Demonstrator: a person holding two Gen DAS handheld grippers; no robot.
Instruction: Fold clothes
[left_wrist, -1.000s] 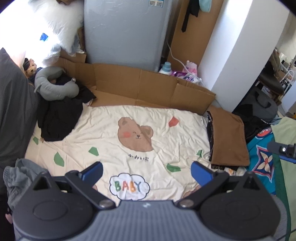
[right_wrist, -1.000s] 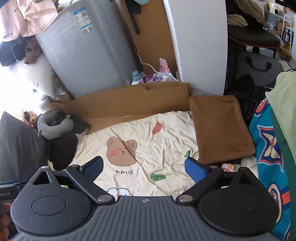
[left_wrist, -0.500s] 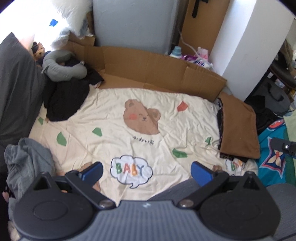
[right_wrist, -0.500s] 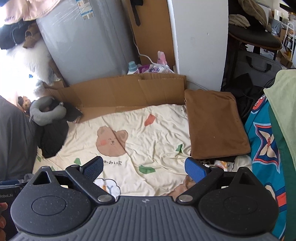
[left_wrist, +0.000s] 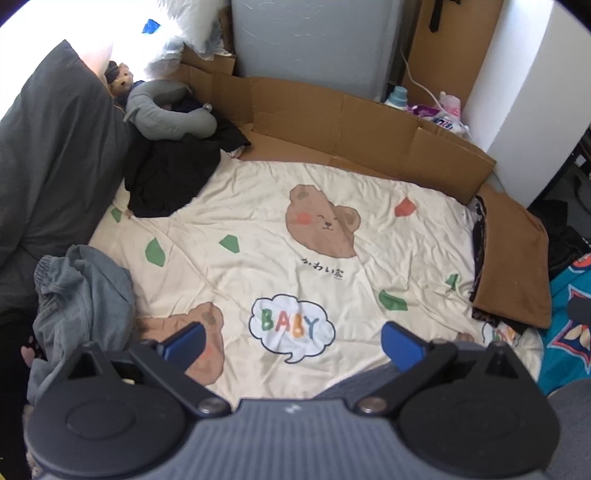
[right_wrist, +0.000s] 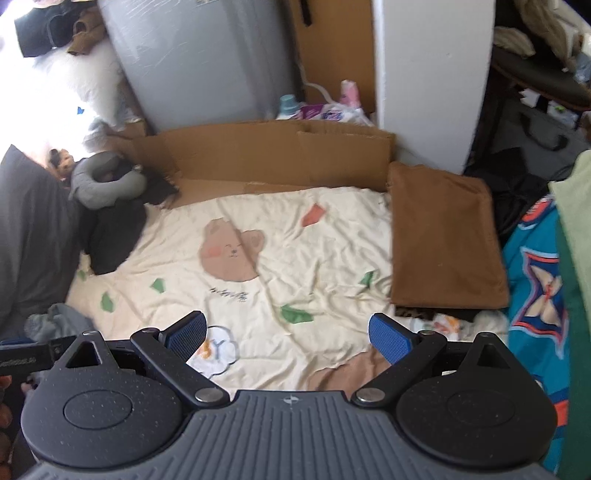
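A crumpled grey garment (left_wrist: 79, 295) lies at the near left of the cream bear-print blanket (left_wrist: 295, 240); in the right wrist view the grey garment (right_wrist: 55, 325) shows at the left edge. A black garment (left_wrist: 170, 173) is heaped at the far left. A folded brown garment (left_wrist: 513, 258) rests on a small stack at the right, also the brown garment (right_wrist: 443, 236). My left gripper (left_wrist: 293, 345) hovers open above the blanket's near edge. My right gripper (right_wrist: 288, 341) is open too, holding nothing.
Cardboard (left_wrist: 351, 122) lines the far edge, with a grey appliance (left_wrist: 314, 40) and bottles behind. A grey neck pillow (left_wrist: 166, 114) and a dark grey cushion (left_wrist: 48, 155) sit at the left. Teal patterned fabric (right_wrist: 535, 288) lies to the right.
Both cameras have pulled back and tilted down; more of the near blanket and the grey garment has come into view. Both grippers stay open.
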